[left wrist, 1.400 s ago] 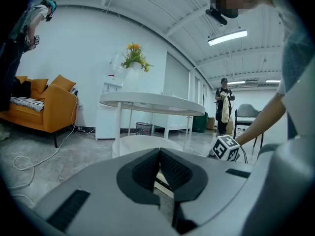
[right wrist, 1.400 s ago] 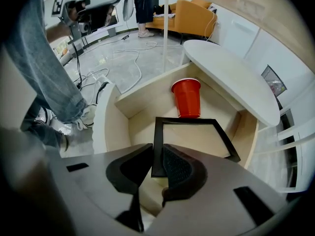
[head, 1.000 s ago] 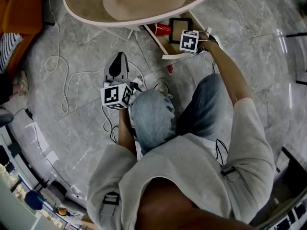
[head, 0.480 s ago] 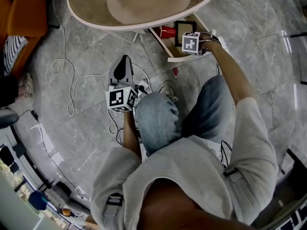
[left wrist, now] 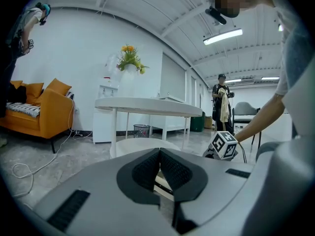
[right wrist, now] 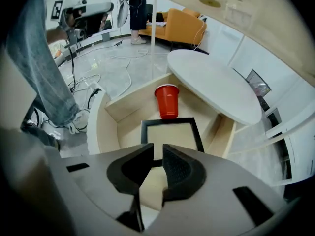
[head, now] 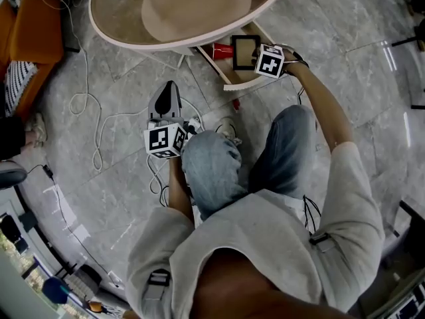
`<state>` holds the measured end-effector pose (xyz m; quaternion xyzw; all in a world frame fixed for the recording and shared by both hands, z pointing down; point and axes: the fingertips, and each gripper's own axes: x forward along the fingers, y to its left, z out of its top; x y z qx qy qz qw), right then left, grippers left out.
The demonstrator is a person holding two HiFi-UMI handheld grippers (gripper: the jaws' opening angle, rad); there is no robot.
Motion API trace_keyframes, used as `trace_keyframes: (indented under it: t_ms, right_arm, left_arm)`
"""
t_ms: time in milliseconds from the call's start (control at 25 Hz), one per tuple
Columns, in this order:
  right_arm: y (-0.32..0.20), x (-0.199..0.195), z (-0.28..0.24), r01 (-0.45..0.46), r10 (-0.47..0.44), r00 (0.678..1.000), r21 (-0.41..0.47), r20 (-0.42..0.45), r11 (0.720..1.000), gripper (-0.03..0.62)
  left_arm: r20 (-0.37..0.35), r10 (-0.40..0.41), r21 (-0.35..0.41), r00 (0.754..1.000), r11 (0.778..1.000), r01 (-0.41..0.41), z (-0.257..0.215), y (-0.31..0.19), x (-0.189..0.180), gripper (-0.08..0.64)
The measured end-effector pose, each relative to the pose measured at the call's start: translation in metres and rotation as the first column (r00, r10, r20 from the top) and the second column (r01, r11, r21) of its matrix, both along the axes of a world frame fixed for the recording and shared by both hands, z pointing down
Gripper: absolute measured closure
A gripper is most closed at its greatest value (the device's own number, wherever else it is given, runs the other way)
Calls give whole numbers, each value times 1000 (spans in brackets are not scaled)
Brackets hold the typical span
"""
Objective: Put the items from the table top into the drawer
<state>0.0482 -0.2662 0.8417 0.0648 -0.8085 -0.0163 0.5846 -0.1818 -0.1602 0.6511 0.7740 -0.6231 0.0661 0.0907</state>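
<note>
- Now, the picture frame (right wrist: 171,134): a thin black rectangular border round a plain pale beige panel. It lies flat and face up on the floor of the open drawer (right wrist: 125,132).
- The drawer is light wood and is pulled out from under the round table (head: 113,15). A red plastic cup (right wrist: 167,101) lies on its side in it, base toward the frame's far edge and just beside it. Whether the two touch, I cannot tell.
- The right gripper (right wrist: 158,151) points steeply down over the drawer. Its jaws have just been closing and stand a narrow gap apart, with nothing between the ribbed pads.
- Frame relative to those jaws: it sits below and just ahead of the tips. In the right gripper view its near black edge crosses behind the gap between the tips, and neither pad presses on it.
- The left gripper (left wrist: 160,154) is held low beside the person's knee, roughly level and aimed toward the table. Its jaws are together with the tips meeting, and nothing is in them.
- A tan brimmed hat (head: 196,2) sits on the table top, well apart from both grippers.
</note>
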Motion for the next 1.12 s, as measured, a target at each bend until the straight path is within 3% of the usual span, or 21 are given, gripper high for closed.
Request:
trace_keyframes:
  t_ms: [200, 360, 520, 640, 880, 1000, 1120]
  right_arm:
    - [-9, 2, -44, -120, 105, 975, 67, 194, 991, 549]
    - [-12, 6, -85, -244, 193, 910, 97, 366, 965, 560]
    - [-15, 12, -126, -398, 295, 775, 69, 559, 915, 565]
    - [-21, 22, -153, -503, 334, 652, 58, 680, 863, 568]
    - [-19, 63, -220, -709, 342, 384, 36, 858, 705, 569]
    - [-11, 85, -237, -779, 320, 317, 53, 893, 624, 569]
    - [-6, 103, -239, -814, 321, 297, 62, 899, 578, 569]
  left_arm:
    - [-6, 33, 10, 999, 999, -33, -3, 1, 20, 545]
    - [8, 56, 5, 998, 998, -56, 4, 3, 28, 545]
    - [-26, 49, 7, 998, 999, -48, -1, -3, 42, 545]
    - [-9, 57, -1, 998, 998, -57, 3, -7, 44, 545]
    - [24, 51, 1, 998, 999, -51, -3, -9, 41, 545]
    - [35, 43, 9, 998, 999, -43, -8, -7, 37, 545]
    - [43, 36, 15, 998, 999, -37, -14, -7, 34, 545]
